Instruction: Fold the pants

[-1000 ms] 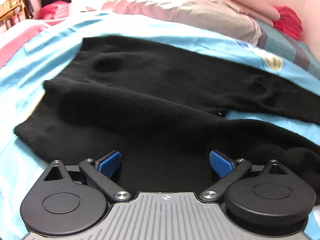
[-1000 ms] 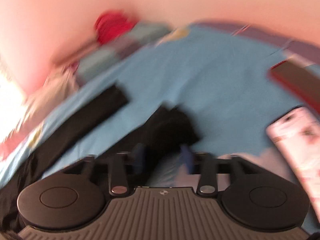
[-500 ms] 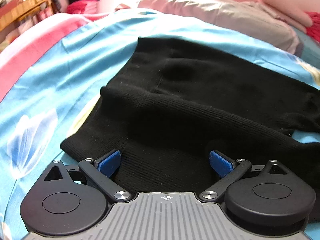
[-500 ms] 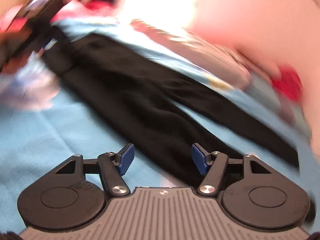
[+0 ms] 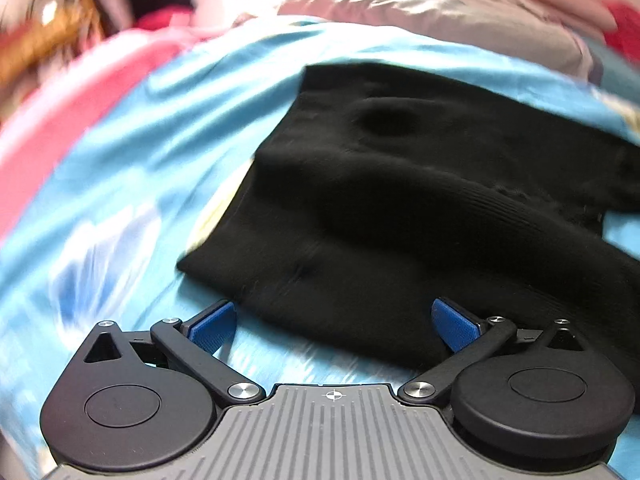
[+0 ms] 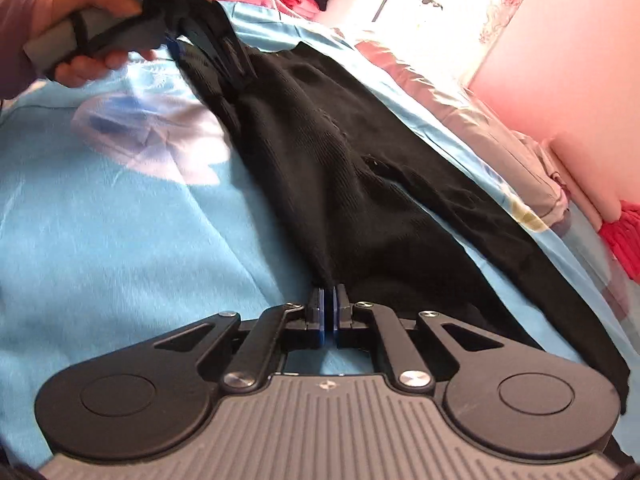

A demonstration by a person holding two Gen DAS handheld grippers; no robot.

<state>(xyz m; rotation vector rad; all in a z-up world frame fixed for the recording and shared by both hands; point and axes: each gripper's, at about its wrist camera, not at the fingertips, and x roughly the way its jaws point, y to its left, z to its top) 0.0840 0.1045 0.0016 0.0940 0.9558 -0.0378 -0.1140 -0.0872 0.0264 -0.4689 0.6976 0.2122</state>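
While ribbed black knit pants (image 6: 360,184) sprawl on glossy blue sheet (image 6: 120,240), right claw (image 6: 330,308) seemingly pinches their edge, left claw (image 5: 334,322) gapes

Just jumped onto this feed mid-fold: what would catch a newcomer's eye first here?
The black pants sprawl across the light blue sheet, filling the middle of both views. The right gripper has just snapped shut on the edge of a near leg. The left gripper is wide open by the waist end, with the person's hand on its handle at top left of the right view.
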